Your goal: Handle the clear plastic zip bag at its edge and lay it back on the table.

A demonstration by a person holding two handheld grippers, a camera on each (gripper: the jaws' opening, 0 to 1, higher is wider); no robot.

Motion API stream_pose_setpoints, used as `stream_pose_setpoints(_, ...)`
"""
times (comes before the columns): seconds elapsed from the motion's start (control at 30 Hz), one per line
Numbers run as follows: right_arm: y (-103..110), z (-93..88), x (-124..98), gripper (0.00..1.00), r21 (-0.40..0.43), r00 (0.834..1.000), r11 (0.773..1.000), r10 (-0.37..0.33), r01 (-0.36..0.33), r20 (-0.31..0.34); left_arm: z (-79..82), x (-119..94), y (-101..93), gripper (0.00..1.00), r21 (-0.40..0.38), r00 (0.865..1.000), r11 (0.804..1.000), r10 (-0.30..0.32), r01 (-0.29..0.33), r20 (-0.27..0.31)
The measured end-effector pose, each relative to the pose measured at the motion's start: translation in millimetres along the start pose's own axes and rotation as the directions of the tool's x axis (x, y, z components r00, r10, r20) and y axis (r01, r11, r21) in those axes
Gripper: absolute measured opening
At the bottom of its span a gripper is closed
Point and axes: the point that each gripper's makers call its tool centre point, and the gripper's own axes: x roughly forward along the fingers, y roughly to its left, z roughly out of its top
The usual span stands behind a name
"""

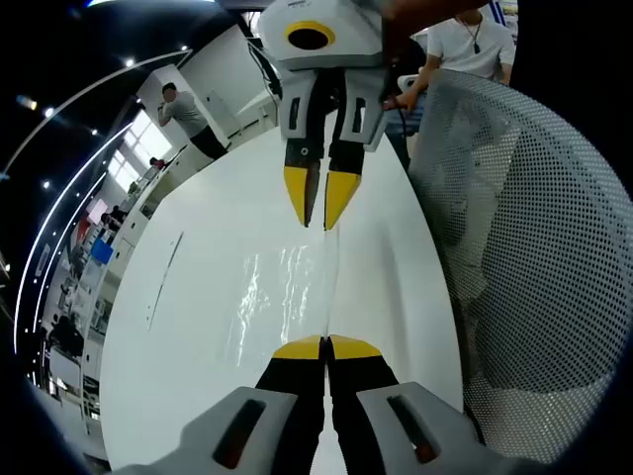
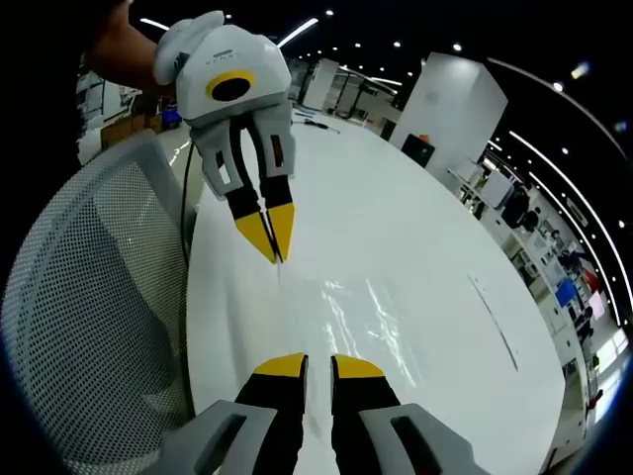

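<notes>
Both grippers' fingers pinched on opp. ends of the clear zip bag (image 1: 287, 287)'s edge, left gripper (image 1: 325, 348) and right gripper (image 2: 308, 362), bag stretched btwn them just over white table (image 1: 198, 327), so gripping looks done, laying down + release left.

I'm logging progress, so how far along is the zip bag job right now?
Done: both tongs have the clear zip bag by one edge, the left tongs shut on the near end and the right tongs on the far end. In hand: the bag is stretched between them over the white table. Left: laying it flat and letting go.
</notes>
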Motion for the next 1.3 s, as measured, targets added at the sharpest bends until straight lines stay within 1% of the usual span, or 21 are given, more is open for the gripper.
stream_pose_setpoints(0.2, 5, -2.2, 11, 0.04, -0.009, 1.0, 1.0, 0.027, -0.027, -0.012, -1.6, 0, -0.4, 0.0, -0.002, 1.0, 1.0, 0.002, -0.002, -0.002)
stream_pose_setpoints(0.27, 8, -3.9, 16, 0.03, -0.015, 0.999, 0.999, 0.038, -0.039, -0.022, -0.6, -1, 0.1, 0.0, -0.006, 1.0, 1.0, 0.004, -0.004, 0.006)
stream_pose_setpoints(0.33, 9, -3.2, 18, 0.0, -0.016, 0.999, 0.999, 0.038, -0.039, -0.018, 0.8, -2, 1.6, 0.0, -0.017, 1.0, 1.0, 0.007, -0.007, 0.019)
stream_pose_setpoints(0.5, 11, -2.9, 21, 0.0, -0.009, 0.998, 0.999, 0.052, -0.052, -0.017, 1.7, -4, 5.8, 0.0, -0.013, 0.999, 1.0, 0.023, -0.023, 0.032)
stream_pose_setpoints(0.57, 10, -3.9, 22, 0.0, -0.009, 0.999, 0.999, 0.05, -0.05, -0.018, 5.1, -5, 4.2, 0.0, -0.045, 0.998, 0.999, 0.008, -0.006, 0.061)
stream_pose_setpoints(0.6, 9, -4.3, 22, 0.0, -0.002, 0.998, 0.999, 0.052, -0.052, -0.019, 9.3, -7, 4.0, 0.01, -0.06, 0.996, 0.998, 0.006, -0.001, 0.088)
stream_pose_setpoints(0.67, 8, 0.9, 17, 0.0, 0.022, 0.998, 0.998, 0.054, -0.054, -0.014, 15.9, -11, 4.6, 0.07, -0.07, 0.993, 0.998, 0.012, -0.003, 0.12)
stream_pose_setpoints(0.7, 7, 0.8, 18, 0.0, 0.027, 0.998, 0.998, 0.055, -0.055, -0.013, 16.8, -12, 4.2, 0.09, -0.068, 0.992, 0.998, 0.01, -0.001, 0.122)
stream_pose_setpoints(0.87, 3, 5.6, 17, 0.0, 0.037, 0.998, 0.998, 0.055, -0.055, -0.014, 26.8, -12, 1.9, 0.17, -0.015, 0.991, 1.0, 0.009, -0.007, 0.131)
stream_pose_setpoints(0.97, 1, 5.7, 20, 0.0, 0.045, 0.999, 0.998, 0.049, -0.048, -0.015, 37.9, -13, 0.8, 0.21, -0.009, 0.987, 1.0, -0.002, 0.003, 0.161)
stream_pose_setpoints(1.03, 0, 6.8, 20, 0.0, 0.043, 0.999, 0.998, 0.043, -0.043, -0.017, 42.4, -13, 0.6, 0.2, 0.006, 0.986, 1.0, -0.003, 0.002, 0.167)
stream_pose_setpoints(1.17, 1, 12.8, 19, 0.0, 0.047, 0.999, 0.998, 0.046, -0.046, -0.009, 49.8, -9, -1.4, 0.18, 0.059, 0.987, 0.998, -0.009, 0.0, 0.161)
stream_pose_setpoints(1.23, 0, 15.3, 18, 0.0, 0.049, 0.999, 0.998, 0.045, -0.045, -0.006, 51.6, -4, -4.8, 0.18, 0.082, 0.988, 0.997, -0.022, 0.01, 0.15)
stream_pose_setpoints(1.3, -2, 16.5, 19, 0.0, 0.051, 0.999, 0.998, 0.04, -0.04, -0.004, 52.4, 1, -4.6, 0.16, 0.112, 0.991, 0.994, -0.012, -0.003, 0.135)
